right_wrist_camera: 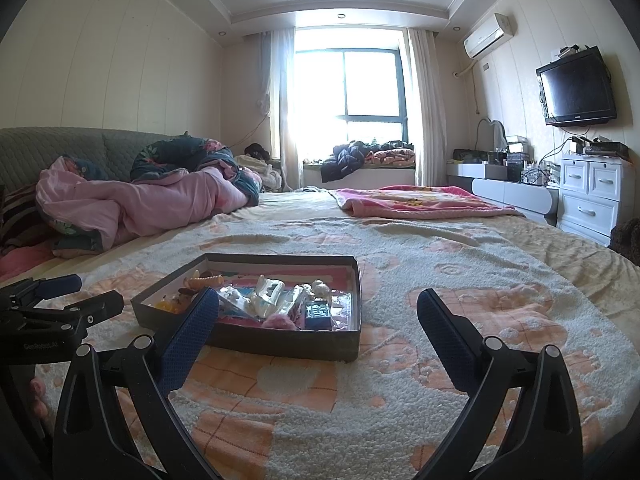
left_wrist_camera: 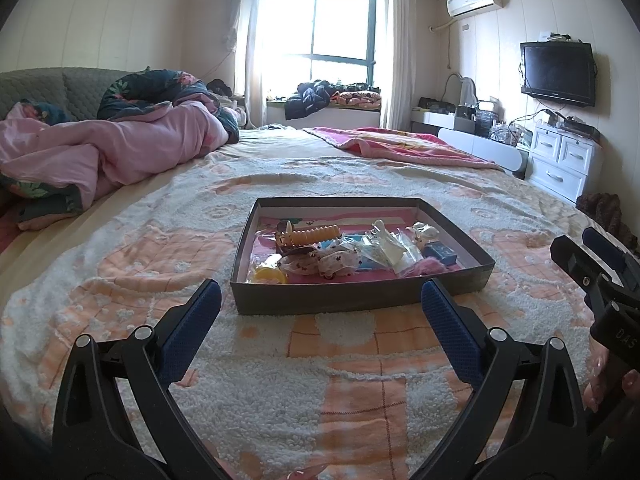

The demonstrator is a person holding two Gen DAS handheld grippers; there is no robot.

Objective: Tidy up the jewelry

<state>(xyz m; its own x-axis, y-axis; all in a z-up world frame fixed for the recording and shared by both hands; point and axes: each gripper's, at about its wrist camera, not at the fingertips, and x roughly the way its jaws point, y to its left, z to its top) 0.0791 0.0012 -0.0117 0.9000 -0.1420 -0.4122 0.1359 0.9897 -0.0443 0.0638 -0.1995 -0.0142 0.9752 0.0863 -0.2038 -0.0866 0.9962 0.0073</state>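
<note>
A flat dark box [left_wrist_camera: 352,300] is sitting on a bed, on a fuzzy blanket [left_wrist_camera: 280,380] with peach and white squares. The box is full of small things, all piled close and touching. There is an orange comb clip [left_wrist_camera: 310,236], a yellow round thing [left_wrist_camera: 269,274] in the near left corner, some clear little bags [left_wrist_camera: 386,250], a small blue box [left_wrist_camera: 440,254], a fluffy pink ball [left_wrist_camera: 426,263] and a spotted cloth hair tie [left_wrist_camera: 320,266].

The left gripper [left_wrist_camera: 320,300] is hanging low over the blanket, just in front of the box. It is pointing straight at the near wall of the box. Its two blue fingers [left_wrist_camera: 192,332] are standing wide apart and holding nothing.

The right gripper [right_wrist_camera: 318,308] is off to the right side of the box, also low over the blanket and pointing toward the far window. Its jaws are wide apart too and are holding nothing. In the right wrist view, its left finger [right_wrist_camera: 188,336] is showing in front of the near left part of the box, and its other finger is over bare blanket.

Each gripper is showing at the edge of the other camera's view. A bit of the person's fingers is peeking out by each handle.

A pink quilt [left_wrist_camera: 100,148] is bunched up at the far left of the bed.
</note>
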